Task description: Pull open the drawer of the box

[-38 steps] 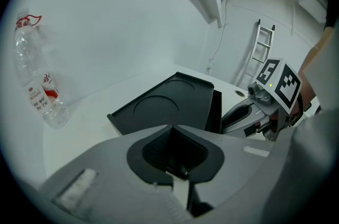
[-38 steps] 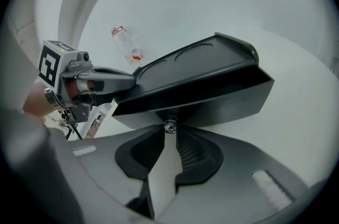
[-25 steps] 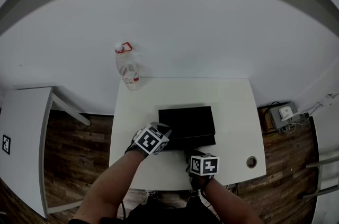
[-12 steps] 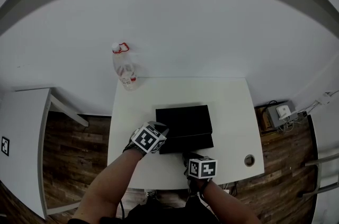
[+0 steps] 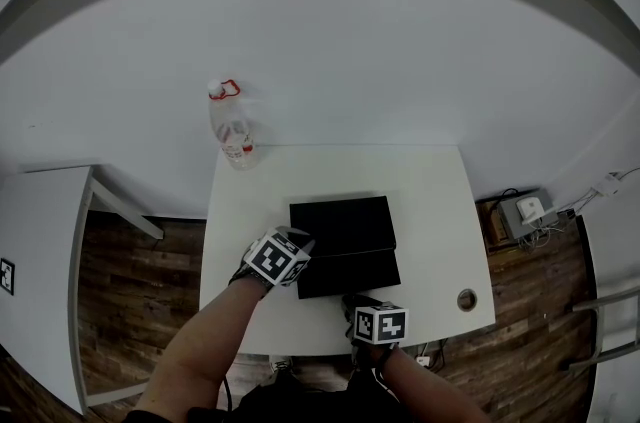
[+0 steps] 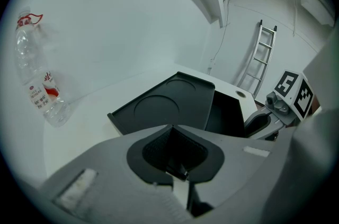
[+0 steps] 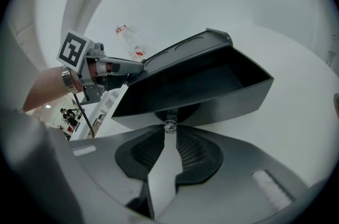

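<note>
On the white tabletop, the black box's light, rigid drawer stood partly out, best drawn by its small, probably slippery metal knob, which the right tongs pinched, while the left tongs, pressed together, braced the box.

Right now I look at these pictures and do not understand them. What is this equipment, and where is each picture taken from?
A person holds a two-jaw gripper in each hand. One picture comes from a camera on the head, looking down; the other two from cameras on the grippers. On the white table are a black box and a plastic bottle. The right gripper is shut on the small knob of the drawer, which is partly out. The left gripper, shut, sits at the box's left corner.
</note>
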Available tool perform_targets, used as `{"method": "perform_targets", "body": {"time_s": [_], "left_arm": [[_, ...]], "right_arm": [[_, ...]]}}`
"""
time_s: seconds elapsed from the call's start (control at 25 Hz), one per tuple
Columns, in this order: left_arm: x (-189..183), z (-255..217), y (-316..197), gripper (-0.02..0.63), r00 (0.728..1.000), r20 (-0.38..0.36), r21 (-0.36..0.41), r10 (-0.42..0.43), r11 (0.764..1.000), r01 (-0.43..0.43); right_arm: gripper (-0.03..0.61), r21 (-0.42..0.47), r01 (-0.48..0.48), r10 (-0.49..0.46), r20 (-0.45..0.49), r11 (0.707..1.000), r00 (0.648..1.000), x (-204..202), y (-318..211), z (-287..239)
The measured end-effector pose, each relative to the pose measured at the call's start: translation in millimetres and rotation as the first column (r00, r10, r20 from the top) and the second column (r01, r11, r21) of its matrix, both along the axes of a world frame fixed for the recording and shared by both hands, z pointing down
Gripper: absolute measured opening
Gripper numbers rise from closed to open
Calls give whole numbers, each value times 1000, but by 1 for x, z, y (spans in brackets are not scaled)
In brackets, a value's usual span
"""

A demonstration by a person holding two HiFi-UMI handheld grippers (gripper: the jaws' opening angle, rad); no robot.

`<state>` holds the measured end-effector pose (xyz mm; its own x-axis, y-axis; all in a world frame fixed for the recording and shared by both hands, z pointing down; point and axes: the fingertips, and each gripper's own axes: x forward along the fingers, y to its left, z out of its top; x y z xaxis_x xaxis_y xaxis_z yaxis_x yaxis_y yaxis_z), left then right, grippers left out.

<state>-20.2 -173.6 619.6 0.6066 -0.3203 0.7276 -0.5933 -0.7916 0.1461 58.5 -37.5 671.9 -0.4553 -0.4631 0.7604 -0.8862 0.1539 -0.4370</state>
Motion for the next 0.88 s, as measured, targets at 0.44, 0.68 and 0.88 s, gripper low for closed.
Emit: {"method": "perform_targets", "body": {"time_s": [0.44,0.68,0.88], "left_arm": [[0,0,-1,5,1000,1,-5,-6,1000,6],[0,1,-1,5,1000,3,-10,-9,1000,9],[0,1,-2,5,1000,2,-9,-10,1000,10]], "right_arm": [[72,-5,5,-5,12,1000,1000,-2,16,2],[72,-8,8,-8,11,1000,1000,-2,21,3],[72,-9,12,-12,7,1000,1000,-3,24,4]]}}
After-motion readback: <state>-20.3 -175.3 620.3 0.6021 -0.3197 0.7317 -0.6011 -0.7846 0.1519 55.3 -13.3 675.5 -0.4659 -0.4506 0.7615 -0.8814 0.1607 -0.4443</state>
